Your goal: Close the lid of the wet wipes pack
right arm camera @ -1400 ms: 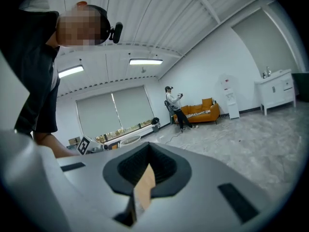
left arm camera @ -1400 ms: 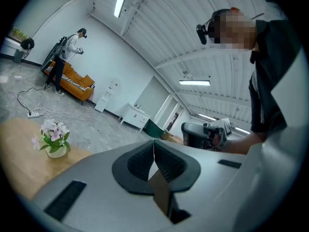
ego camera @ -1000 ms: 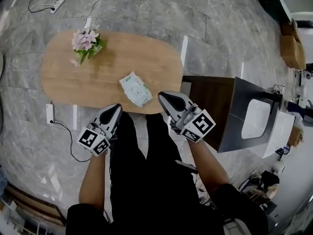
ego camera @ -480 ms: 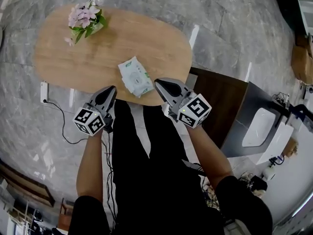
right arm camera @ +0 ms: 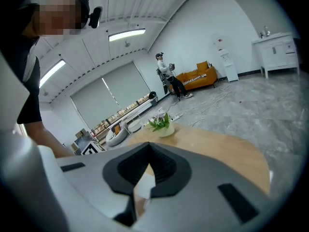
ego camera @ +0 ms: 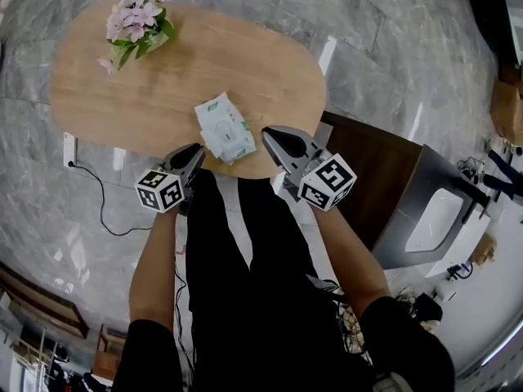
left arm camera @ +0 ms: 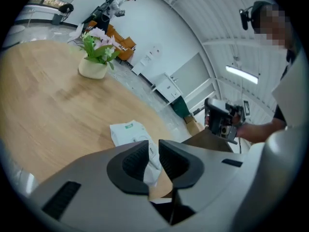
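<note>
Saw the wet wipes pack lying flat on the oval wooden table, near the table's 5 o'clock edge in the head view, with its long axis running from 11 to 5 o'clock. Made out an oval lid panel on its top face, but could not tell whether that lid was up or down. Found the potted pink flowers at the table's 10 o'clock end, well apart from the pack.

Found the left gripper hovering at the pack's 7 o'clock, at the table edge and clear of the pack. Read its jaws in the left gripper view as parted by a narrow slit only, with nothing between them. Glimpsed the pack through that slit, lying on the wood beyond. Placed the left marker cube at 7 o'clock of the tips.

Found the right gripper at the pack's 3 o'clock, near it but apart. Read its jaws in the right gripper view as pressed together at the tips, pinching nothing. Placed the right marker cube at 5 o'clock of the tips.

Noted a dark cabinet at the table's 4 o'clock and a white power strip on the floor at its 8 o'clock.
</note>
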A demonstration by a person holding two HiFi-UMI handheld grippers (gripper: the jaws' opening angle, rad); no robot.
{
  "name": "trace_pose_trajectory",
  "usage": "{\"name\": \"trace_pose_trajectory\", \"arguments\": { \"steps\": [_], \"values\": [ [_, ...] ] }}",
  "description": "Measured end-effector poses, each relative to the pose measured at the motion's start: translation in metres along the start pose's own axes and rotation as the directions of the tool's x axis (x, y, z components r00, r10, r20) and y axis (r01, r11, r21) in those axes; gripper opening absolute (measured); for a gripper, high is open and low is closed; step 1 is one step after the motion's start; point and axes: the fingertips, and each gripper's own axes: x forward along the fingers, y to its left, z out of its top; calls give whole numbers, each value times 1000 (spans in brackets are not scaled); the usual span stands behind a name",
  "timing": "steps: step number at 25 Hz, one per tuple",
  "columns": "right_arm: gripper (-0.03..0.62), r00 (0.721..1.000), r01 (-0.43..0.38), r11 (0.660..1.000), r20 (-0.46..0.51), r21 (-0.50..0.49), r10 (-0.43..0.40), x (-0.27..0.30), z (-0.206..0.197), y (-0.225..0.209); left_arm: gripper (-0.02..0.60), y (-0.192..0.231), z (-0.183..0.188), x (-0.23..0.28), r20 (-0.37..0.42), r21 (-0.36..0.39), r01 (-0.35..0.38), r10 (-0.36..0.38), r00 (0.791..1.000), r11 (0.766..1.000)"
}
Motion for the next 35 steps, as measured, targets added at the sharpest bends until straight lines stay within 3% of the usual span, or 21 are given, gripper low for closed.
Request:
{"name": "trace_pose_trajectory", "arguments": {
  "steps": [8,35],
  "values": [
    [9,1000,6,1000,5,22,-6,-3,-12,-10,67,15,-29,19,-111,26,-24,27,993,999],
    [10,999,39,997,26,60,-40,-33,-27,-40,52,-7,-15,76,-163,111,-10,28,986,994]
  ]
}}
